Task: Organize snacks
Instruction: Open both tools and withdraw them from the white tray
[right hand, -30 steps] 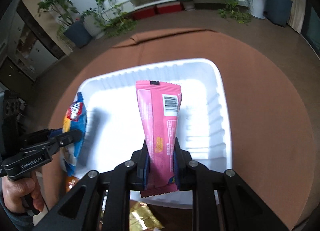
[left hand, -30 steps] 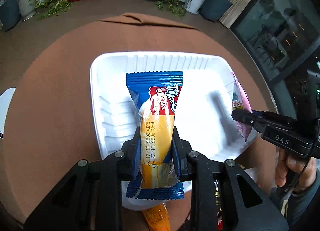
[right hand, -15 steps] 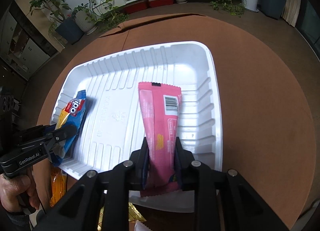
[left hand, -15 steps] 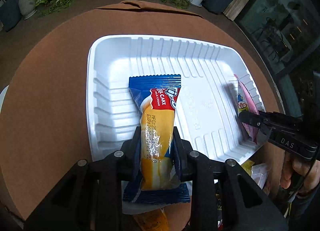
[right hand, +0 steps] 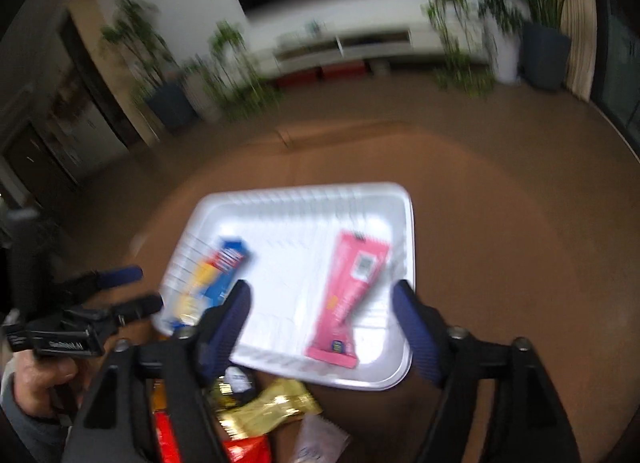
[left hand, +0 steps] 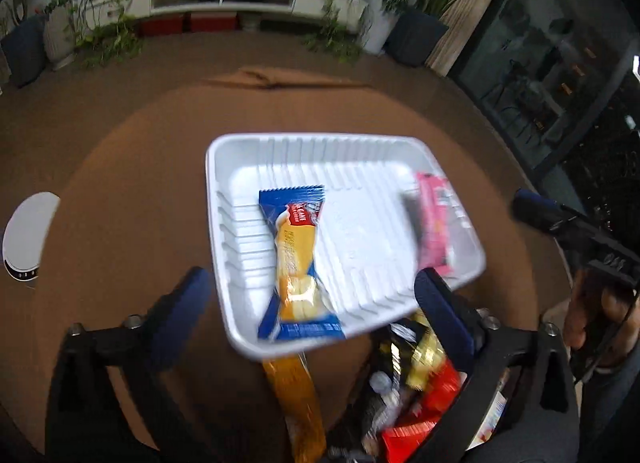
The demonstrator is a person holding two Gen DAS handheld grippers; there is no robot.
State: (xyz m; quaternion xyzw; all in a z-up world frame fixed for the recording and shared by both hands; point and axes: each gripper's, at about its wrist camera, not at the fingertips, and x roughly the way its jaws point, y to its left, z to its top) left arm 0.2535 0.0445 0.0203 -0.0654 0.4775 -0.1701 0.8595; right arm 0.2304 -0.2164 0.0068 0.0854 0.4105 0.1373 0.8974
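light: dim room, brown bench dark toward its edges | brightest: white tray (left hand: 224,199) and pale back wall, tray floor near washed out | blur: right wrist view smeared throughout, plants streaked; left wrist view sharper, soft at near edge | distortion: strong fisheye bowing, black vignette in corners | shadows: faint, soft

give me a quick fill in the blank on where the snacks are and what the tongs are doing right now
1. The blue and yellow cake packet lies inside the white ______.
2. The packet lying in the tray nearest the right tongs is coloured ______.
3. The left tongs are ______, with nothing gripped between them.
4. The gold wrapper lies ______ the tray, on its near side.

Missing words: tray; pink; open; outside
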